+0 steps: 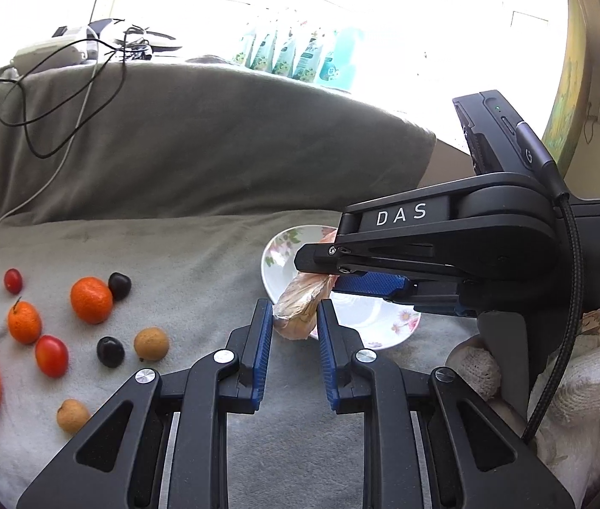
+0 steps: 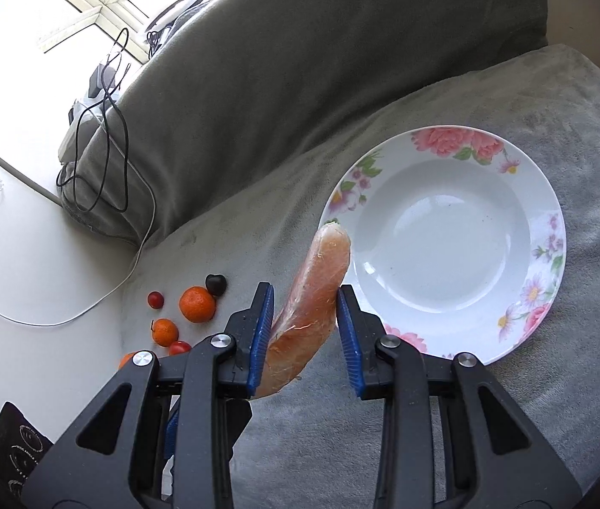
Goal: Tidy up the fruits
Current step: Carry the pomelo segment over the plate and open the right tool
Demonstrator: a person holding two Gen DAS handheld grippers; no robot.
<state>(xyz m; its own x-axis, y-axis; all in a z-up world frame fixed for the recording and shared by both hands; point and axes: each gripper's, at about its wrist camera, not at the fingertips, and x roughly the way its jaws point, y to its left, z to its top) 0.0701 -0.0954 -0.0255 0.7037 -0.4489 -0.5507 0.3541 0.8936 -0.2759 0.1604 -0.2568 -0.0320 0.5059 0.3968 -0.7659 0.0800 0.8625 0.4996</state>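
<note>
Right tongs (image 2: 304, 331) clamping wrapped orange segment (image 2: 312, 309), tip toward plate (image 2: 550, 229), left tongs (image 1: 293, 352) closed, empty

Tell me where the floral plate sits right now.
The floral plate lies empty on the grey blanket, at the right of the right wrist view, beside the long wrapped orange piece held over its left rim.

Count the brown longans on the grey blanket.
2. One longan lies right of a dark plum; another longan sits nearer the camera, beside the left gripper. More may be hidden.

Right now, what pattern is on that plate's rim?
Pink and purple flowers with green leaves on the white plate, clearest in the right wrist view.
</note>
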